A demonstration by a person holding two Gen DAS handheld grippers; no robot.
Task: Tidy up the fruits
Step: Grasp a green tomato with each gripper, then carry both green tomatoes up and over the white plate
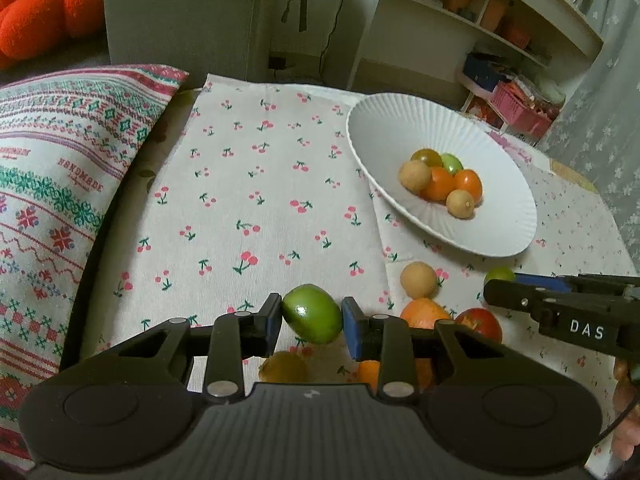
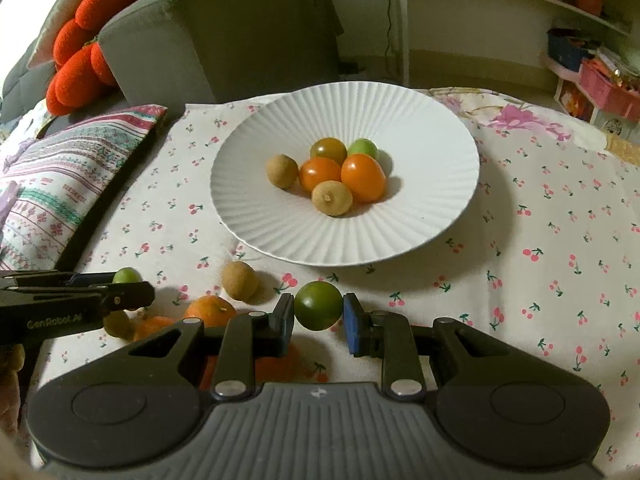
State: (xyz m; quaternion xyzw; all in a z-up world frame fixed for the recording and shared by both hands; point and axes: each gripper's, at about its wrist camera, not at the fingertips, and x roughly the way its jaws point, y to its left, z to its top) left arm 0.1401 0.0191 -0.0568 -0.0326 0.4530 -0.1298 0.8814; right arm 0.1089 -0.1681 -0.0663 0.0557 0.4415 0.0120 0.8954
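my left gripper [image 1: 312, 318] clamps a light green fruit [image 1: 313, 314], my right gripper [image 2: 319, 312] a dark green fruit [image 2: 319, 306], both near the cloth's front edge. next: lift clear, release low inside the white plate [image 2: 400, 112], beside the pile.

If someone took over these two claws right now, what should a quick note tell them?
Left claw: shut on an oval green fruit.
Right claw: shut on a round green fruit.
Done: six small fruits lie in the white plate: two orange, two green, two tan.
Left: drop both held fruits into the plate, then collect the loose ones on the cherry-print cloth, including a tan fruit and an orange fruit.
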